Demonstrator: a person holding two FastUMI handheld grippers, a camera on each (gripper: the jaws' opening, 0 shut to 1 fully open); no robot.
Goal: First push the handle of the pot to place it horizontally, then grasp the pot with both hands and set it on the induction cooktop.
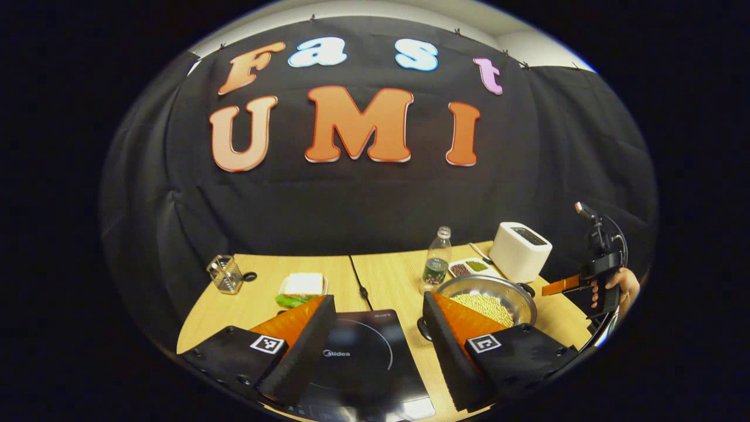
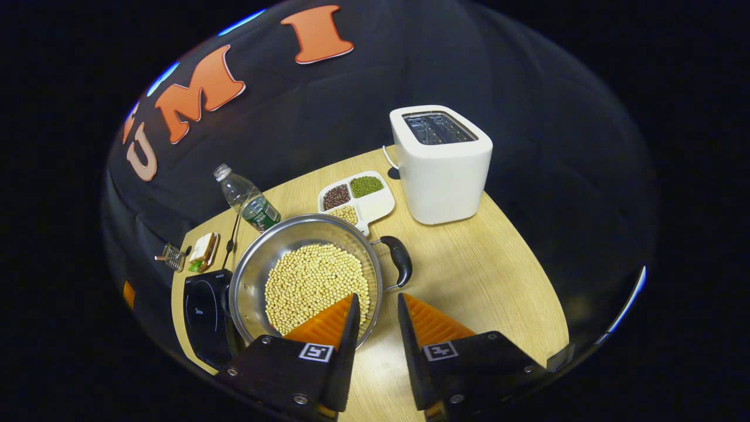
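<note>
The pot [image 2: 304, 281], filled with beans, sat on the table [image 2: 480, 275] just beside the induction cooktop [image 2: 205, 310]. Its handle [image 2: 400, 262] lay just ahead of the right gripper [image 2: 378, 316], the nearer of the 2, whose jaws stood slightly apart, holding nothing. The left gripper [image 1: 378, 328] hung wide open over the cooktop, with the pot to its right.

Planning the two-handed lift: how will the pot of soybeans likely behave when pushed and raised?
The pot looks like rigid steel, so it should slide without flexing. Its soybeans lie loose and fairly deep, so it is probably heavy, and tilting may spill them. The side handle sits off-centre; pushing it likely turns the pot.
</note>
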